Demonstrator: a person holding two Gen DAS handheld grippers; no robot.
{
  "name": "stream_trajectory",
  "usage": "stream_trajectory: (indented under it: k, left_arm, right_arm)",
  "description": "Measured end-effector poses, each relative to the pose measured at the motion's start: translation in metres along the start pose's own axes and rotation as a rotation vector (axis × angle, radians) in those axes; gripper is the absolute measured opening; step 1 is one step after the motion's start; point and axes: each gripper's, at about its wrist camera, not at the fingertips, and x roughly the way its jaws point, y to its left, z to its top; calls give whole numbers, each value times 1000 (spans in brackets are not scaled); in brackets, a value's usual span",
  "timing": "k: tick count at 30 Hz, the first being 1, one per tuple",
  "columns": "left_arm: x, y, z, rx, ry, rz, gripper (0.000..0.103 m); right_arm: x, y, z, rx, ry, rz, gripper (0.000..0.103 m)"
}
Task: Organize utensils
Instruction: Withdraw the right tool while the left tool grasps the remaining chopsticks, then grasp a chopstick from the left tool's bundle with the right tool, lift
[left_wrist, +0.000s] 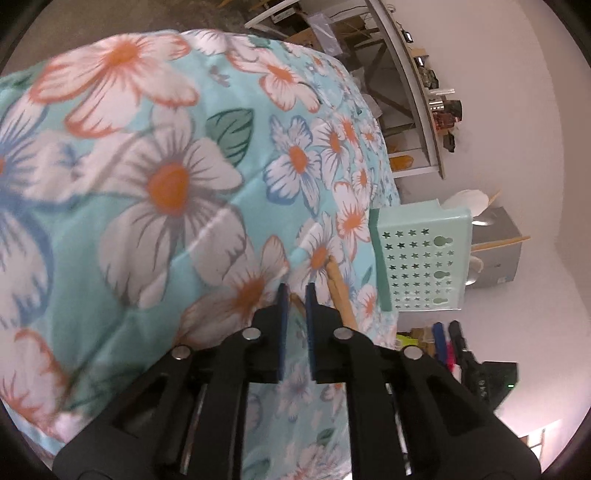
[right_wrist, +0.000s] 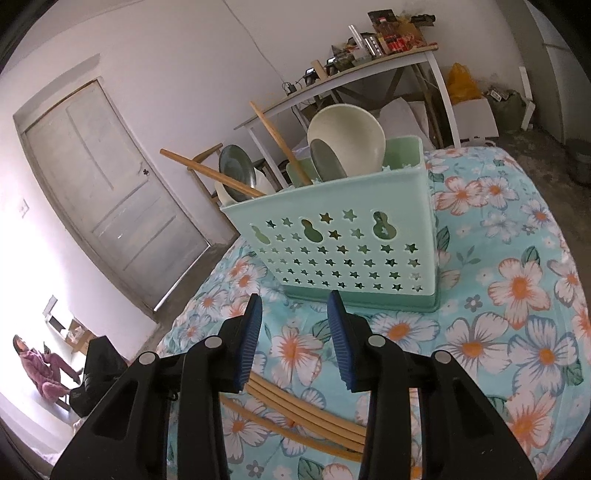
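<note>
1. A floral cloth (right_wrist: 517, 314), turquoise with white and orange flowers, covers the surface under both grippers

2. A mint-green utensil caddy (right_wrist: 347, 247) with star-shaped holes stands upright on the cloth, just ahead of the right gripper (right_wrist: 295, 325)

3. Inside the caddy a cream spoon (right_wrist: 343, 129) with a large bowl leans up at the right end, a grey spoon (right_wrist: 327, 158) lies against it, and a dark green spoon (right_wrist: 236, 173) stands at the left end

4. Wooden chopsticks in the caddy (right_wrist: 275, 142) slant up and to the left, well above its rim

5. The right gripper's blue-padded fingers are spread apart with only cloth showing between them; they hold nothing and stop short of the caddy's front wall

6. Loose wooden chopsticks (right_wrist: 306, 417) lie flat on the cloth under the right gripper, side by side, running from its left finger toward the lower right

7. In the left wrist view the picture is rolled sideways, so the caddy appears at the right edge of the cloth

8. The left gripper (left_wrist: 295, 291) hangs low over the cloth with its fingers drawn close, leaving a narrow gap; a thin wooden tip shows in that gap, but motion blur hides whether the pads press on it

9. The end of a loose chopstick lies on the cloth just beside the left gripper's right finger

10. A white door (right_wrist: 107, 206) and a cluttered side table (right_wrist: 343, 77) stand in the background
</note>
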Motion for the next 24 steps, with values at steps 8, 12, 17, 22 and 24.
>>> stream_trajectory:
  k: [8, 12, 17, 22, 24]
  left_arm:
    - [14, -16, -16, -11, 87, -22, 43]
    - [22, -21, -19, -9, 68, -11, 42]
    - [34, -29, -19, 0, 42, 1, 41]
    - [43, -29, -22, -34, 3, 50, 20]
    - [46, -23, -22, -60, -4, 58, 12]
  right_arm:
    - [0, 8, 0, -41, -14, -14, 36]
    - [-1, 3, -3, -28, -20, -15, 36]
    - [-3, 1, -2, -18, -33, 3, 36]
    - [-5, 1, -4, -15, -38, 10, 34]
    - [-7, 3, -6, -22, -35, 15, 32]
